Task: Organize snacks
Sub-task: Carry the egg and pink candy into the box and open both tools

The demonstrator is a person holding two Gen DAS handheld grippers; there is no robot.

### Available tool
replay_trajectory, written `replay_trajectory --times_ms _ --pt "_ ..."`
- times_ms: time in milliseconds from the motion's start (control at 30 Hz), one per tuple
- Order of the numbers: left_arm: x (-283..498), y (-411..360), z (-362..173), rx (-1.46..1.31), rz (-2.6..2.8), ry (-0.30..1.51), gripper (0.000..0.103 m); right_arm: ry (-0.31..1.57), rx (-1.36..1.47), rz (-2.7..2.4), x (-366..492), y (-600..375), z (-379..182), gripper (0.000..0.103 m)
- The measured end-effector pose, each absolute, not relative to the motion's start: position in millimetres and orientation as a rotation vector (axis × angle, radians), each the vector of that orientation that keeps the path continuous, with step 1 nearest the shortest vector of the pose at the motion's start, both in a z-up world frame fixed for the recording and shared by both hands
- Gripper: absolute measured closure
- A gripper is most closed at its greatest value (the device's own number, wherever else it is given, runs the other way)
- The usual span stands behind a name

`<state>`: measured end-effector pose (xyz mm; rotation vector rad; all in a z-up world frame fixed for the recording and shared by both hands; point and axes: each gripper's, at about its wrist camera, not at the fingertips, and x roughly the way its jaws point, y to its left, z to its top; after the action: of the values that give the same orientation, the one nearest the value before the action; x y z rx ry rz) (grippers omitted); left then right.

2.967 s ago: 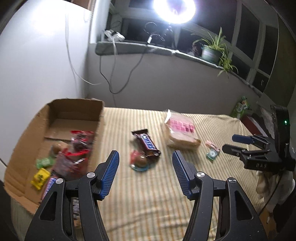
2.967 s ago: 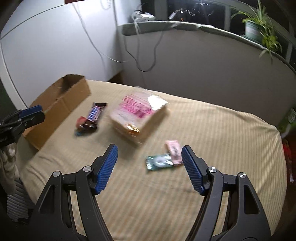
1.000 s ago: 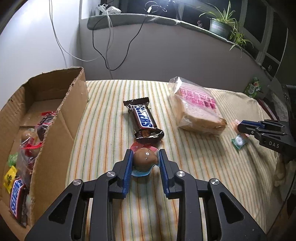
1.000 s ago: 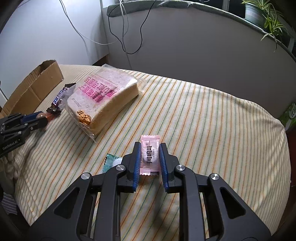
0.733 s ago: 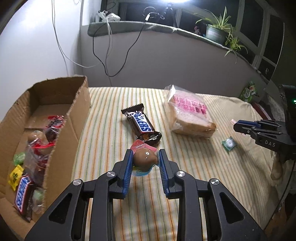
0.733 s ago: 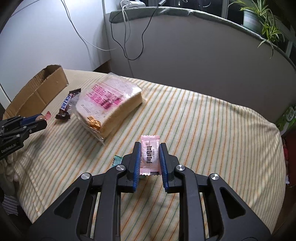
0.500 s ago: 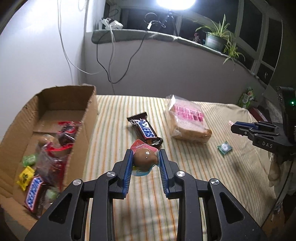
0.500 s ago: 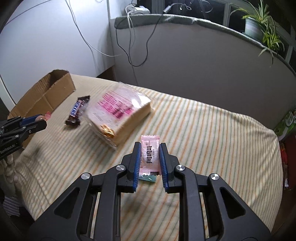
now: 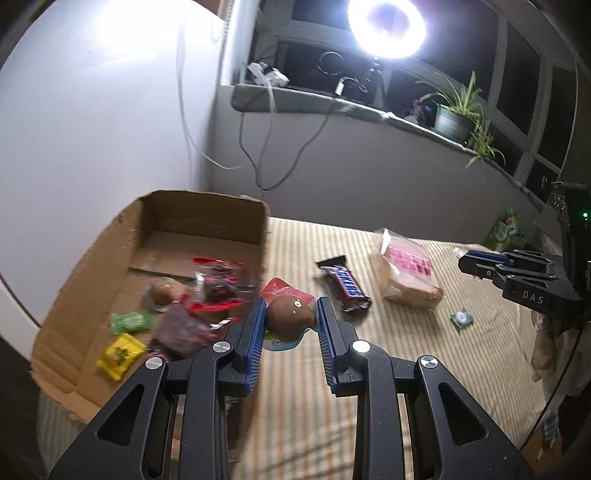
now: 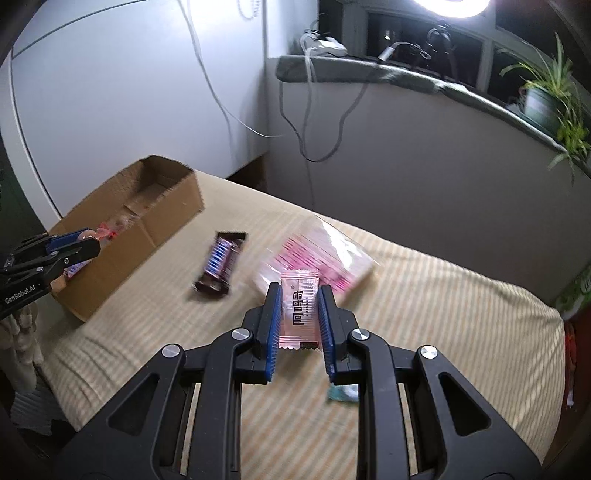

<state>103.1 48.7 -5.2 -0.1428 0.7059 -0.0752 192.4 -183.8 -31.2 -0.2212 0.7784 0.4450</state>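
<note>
My left gripper (image 9: 290,314) is shut on a round brown snack in a red and blue wrapper (image 9: 289,314), held above the striped bed near the right wall of the cardboard box (image 9: 88,258). The box holds several wrapped snacks. My right gripper (image 10: 299,299) is shut on a pink sachet (image 10: 298,310), lifted over the bed. The right gripper (image 9: 466,263) also shows at the right edge of the left wrist view, and the left gripper (image 10: 90,246) at the left edge of the right wrist view. On the bed lie a Snickers bar (image 9: 343,282), a bagged bread loaf (image 9: 408,275) and a small green sachet (image 9: 461,317).
The striped bed cover (image 10: 443,332) ends at a grey wall and window ledge (image 9: 332,99) with cables and a potted plant (image 9: 458,110). A bright ring lamp (image 9: 386,26) shines above. A green packet (image 10: 576,288) lies beyond the bed's far right edge.
Both grippers have risen off the bed with their snacks. The left one has moved toward the box; the green sachet stayed on the bed under the right one.
</note>
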Motion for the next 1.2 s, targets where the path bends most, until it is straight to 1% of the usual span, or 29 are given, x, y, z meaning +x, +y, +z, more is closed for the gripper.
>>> replay_trajectory --times_ms 467,800,1200 --pt "89 108 -7 -0.185 0.019 0.696 0.077 0.751 -0.282 0.574 206 -80 -22 0.083" --pt "82 137 -13 -0.219 0.07 0.699 0.077 0.751 -0.327 0.676 214 -9 -22 0.083" --pt "77 153 -16 -0.236 0.09 0.698 0.077 0.796 -0.361 0.744 224 52 -41 0.083"
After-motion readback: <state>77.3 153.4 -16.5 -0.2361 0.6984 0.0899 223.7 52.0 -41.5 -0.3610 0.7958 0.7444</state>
